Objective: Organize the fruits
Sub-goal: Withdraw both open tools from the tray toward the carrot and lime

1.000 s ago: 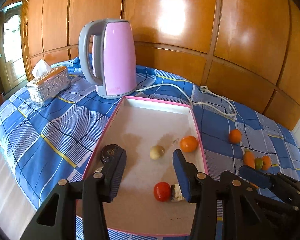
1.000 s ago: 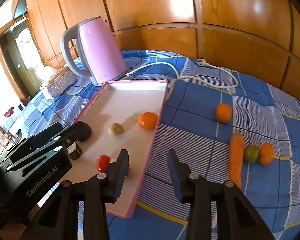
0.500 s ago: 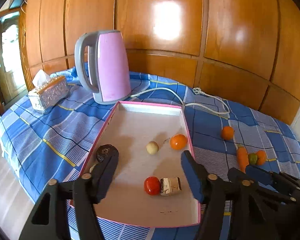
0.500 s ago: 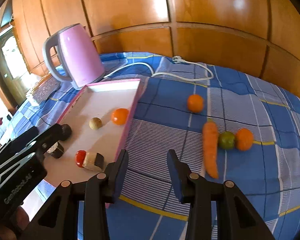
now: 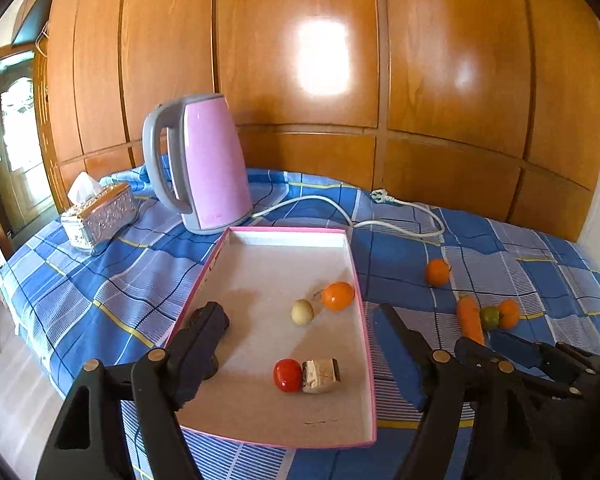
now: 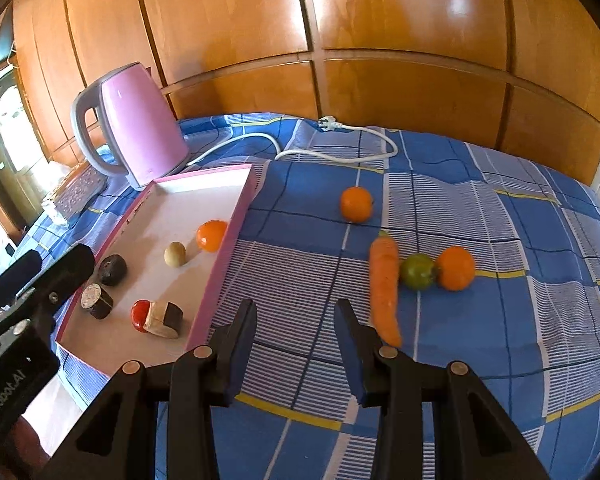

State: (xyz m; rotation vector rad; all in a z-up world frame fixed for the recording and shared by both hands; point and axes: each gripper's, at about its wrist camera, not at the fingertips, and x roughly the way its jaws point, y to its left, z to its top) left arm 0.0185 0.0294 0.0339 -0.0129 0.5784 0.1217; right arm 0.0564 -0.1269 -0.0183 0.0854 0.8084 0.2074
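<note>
- Wood-panelled wall behind; blue checked cloth (image 6: 480,216) covers the surface.
- Pink-rimmed tray (image 5: 362,320) lies in front of a pink kettle (image 5: 212,168). A tissue box (image 5: 100,216) stands to the kettle's left.
- In the tray: one orange (image 5: 338,296), a pale round fruit (image 5: 302,312) just beside it, a red fruit (image 5: 287,375) touching a brown-and-cream block (image 5: 321,371), and two dark pieces (image 6: 104,284) near the left rim.
- On the cloth, outside the tray: a lone orange (image 6: 356,204); nearer, a carrot (image 6: 385,284), a green fruit (image 6: 418,271) and another orange (image 6: 455,268) touching in a row.
- Left gripper (image 5: 300,350): over the tray's near end, jaws wide and just been opening, gripping nothing.
- Right gripper (image 6: 296,336): over bare cloth between tray and carrot, jaws narrow, gap empty.
</note>
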